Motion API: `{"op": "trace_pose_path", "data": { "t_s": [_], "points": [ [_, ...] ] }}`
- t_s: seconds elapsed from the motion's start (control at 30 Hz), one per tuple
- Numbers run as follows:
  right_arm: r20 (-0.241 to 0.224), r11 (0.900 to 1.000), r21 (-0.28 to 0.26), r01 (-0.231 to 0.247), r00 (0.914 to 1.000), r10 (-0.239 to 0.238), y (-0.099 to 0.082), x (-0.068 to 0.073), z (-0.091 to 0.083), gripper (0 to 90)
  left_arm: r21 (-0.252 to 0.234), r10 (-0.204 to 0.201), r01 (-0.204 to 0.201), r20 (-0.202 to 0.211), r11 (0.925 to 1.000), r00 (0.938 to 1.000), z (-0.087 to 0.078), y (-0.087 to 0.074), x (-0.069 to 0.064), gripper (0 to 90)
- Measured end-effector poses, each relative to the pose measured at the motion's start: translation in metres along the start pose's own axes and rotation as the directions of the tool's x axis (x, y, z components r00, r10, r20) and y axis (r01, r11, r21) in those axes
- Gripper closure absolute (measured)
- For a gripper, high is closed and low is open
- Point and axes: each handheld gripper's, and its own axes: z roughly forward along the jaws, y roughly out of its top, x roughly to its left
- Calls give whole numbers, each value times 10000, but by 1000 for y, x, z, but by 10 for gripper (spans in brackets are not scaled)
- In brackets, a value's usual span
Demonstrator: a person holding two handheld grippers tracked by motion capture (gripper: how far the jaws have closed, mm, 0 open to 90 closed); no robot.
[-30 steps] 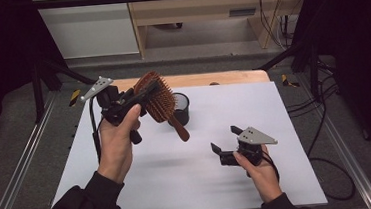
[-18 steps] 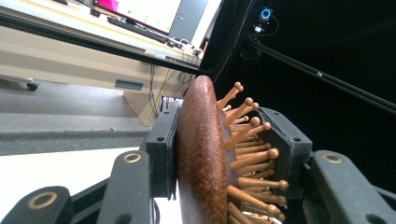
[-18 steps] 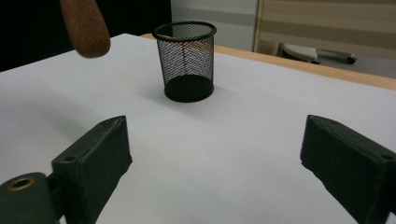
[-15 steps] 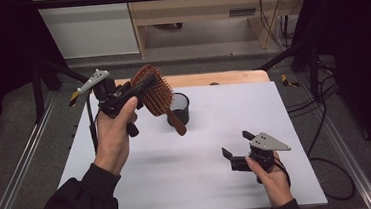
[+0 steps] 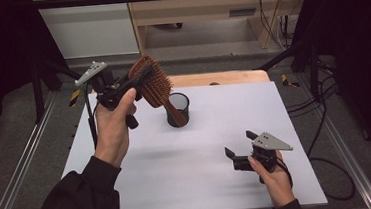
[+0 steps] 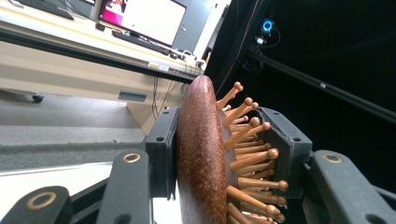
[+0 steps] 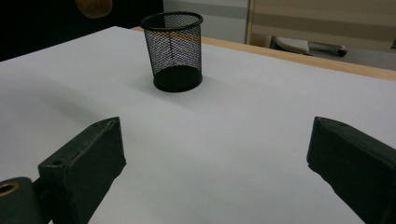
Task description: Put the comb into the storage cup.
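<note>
On the white worktop (image 5: pixel 199 173) stands a black mesh cup (image 5: pixel 178 110), and the left tongs (image 5: pixel 136 81), clamped across the wooden hairbrush (image 5: pixel 154 87) head above it, should lower the handle straight into the cup while the empty right tongs (image 5: pixel 240 153) stay spread and clear.

Bright overhead light falls on the white table (image 5: pixel 197 148) — surroundings drop to near black. Soft shadows under the cup (image 7: pixel 178 51). High view slightly grainy; close-up brush (image 6: pixel 205 154) sharp, background blurred.
</note>
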Motion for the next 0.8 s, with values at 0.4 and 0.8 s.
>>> {"op": "trace_pose_path", "data": {
  "t_s": [0.4, 0.8],
  "points": [
    [-86, 10000, -24, -33, 10000, 33, -1, -2, 1, 42, -142, 139, -140, -62, 9998, 9999, 15, 10, 4, 515],
    [-313, 9999, -119, 20, 9995, -24, 0, 2, 1, 42, -409, -261, 253, -192, 9988, 9995, 22, 17, 16, 514]
  ]
}}
